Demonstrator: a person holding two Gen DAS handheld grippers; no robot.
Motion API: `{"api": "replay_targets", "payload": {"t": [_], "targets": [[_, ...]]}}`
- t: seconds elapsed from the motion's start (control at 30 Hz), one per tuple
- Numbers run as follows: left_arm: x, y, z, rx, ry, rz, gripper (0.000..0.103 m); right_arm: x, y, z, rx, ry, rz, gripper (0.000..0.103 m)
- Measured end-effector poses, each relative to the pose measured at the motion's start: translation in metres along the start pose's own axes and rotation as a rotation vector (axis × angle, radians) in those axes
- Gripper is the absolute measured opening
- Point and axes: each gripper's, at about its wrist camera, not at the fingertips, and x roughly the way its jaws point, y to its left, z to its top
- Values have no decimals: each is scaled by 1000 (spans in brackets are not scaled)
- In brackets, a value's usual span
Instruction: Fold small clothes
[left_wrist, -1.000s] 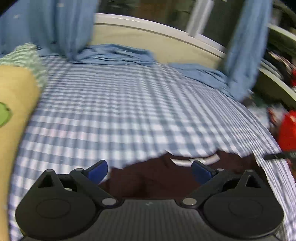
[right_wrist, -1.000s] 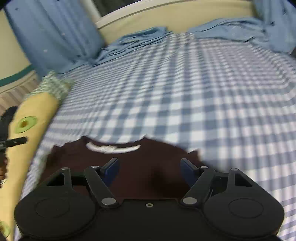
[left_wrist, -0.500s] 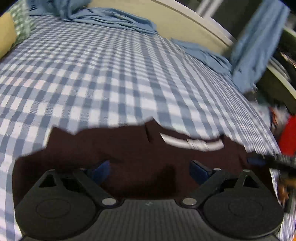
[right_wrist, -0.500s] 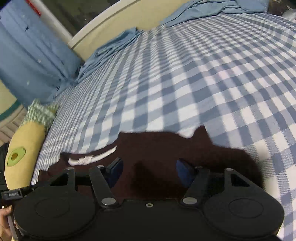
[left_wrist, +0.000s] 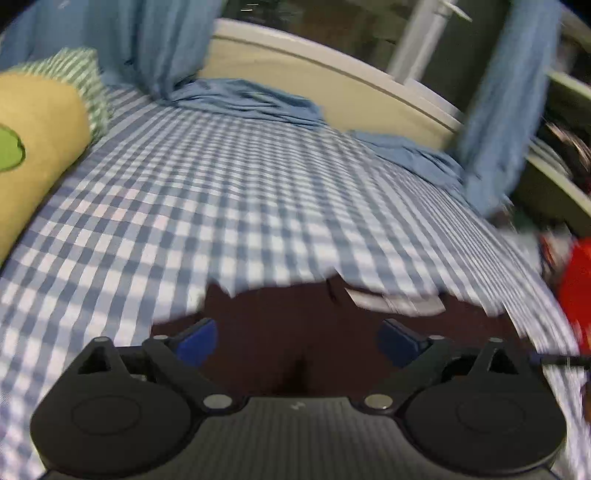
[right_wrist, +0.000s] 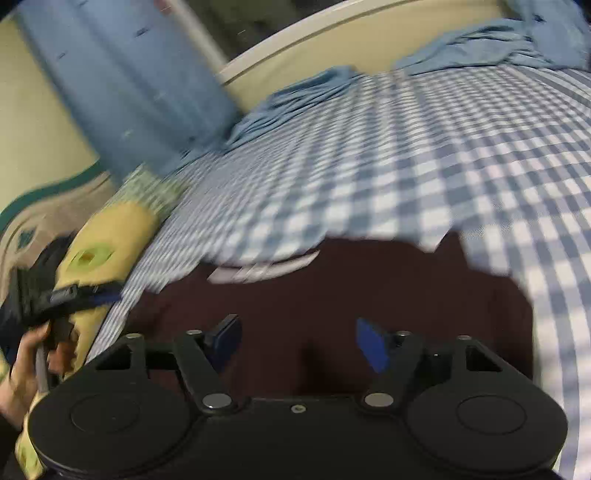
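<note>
A dark maroon small shirt (left_wrist: 295, 332) with a white collar band (left_wrist: 399, 302) lies flat on the blue checked bed sheet (left_wrist: 221, 192). It also shows in the right wrist view (right_wrist: 369, 291). My left gripper (left_wrist: 299, 341) is open, its blue fingertips (left_wrist: 195, 339) over the shirt's near part. My right gripper (right_wrist: 297, 341) is open over the shirt too, holding nothing. The left gripper (right_wrist: 55, 299) and the hand holding it show at the left edge of the right wrist view. Both views are blurred.
A yellow bolster pillow (left_wrist: 33, 147) with a green checked end lies along the left side of the bed. Blue curtains (left_wrist: 159, 44) and crumpled blue cloth (left_wrist: 251, 99) sit at the cream headboard (left_wrist: 332, 85). A red object (left_wrist: 576, 280) is off the right edge.
Both cameras have swung and tilted up between frames, showing more of the headboard. The shirt lies lower in each view. Both grippers stay open.
</note>
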Motion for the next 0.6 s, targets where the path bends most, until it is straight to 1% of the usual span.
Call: {"api": "replay_targets", "payload": {"t": [0.07,0.13,0.17,0.23,0.3,0.33,0.4,0.47,0.53,0.57,0.6], "targets": [[-24,-17,-25,56,12,-42,98,-21,14,-20,-42,1,20,74],[-45,-26,-51,58,24,-78,99,-45,23,-42,-63,-10,46,77],[-53,-27,-65,56,35,-88,99,-56,26,-52,-67,-15,37,79],[-67,-26,-88,53,37,-37,99,-77,24,-72,-68,-35,-18,79],[-85,-16,-104,19,35,-24,98,-94,16,-85,-36,-49,-69,79],[-96,-6,-111,-22,23,-24,98,-106,7,-92,6,-57,-88,79],[-115,24,-119,-125,-1,-38,99,-125,-14,-103,95,-62,-98,79],[-126,53,-127,-253,-9,-76,99,-139,-36,-115,174,-55,-101,79],[-123,83,-135,-388,11,-120,99,-148,-54,-128,245,-55,-112,80],[-120,92,-140,-438,22,-141,99,-150,-64,-135,291,-50,-100,80],[-115,96,-143,-463,35,-159,99,-149,-72,-143,337,-44,-80,80]]}}
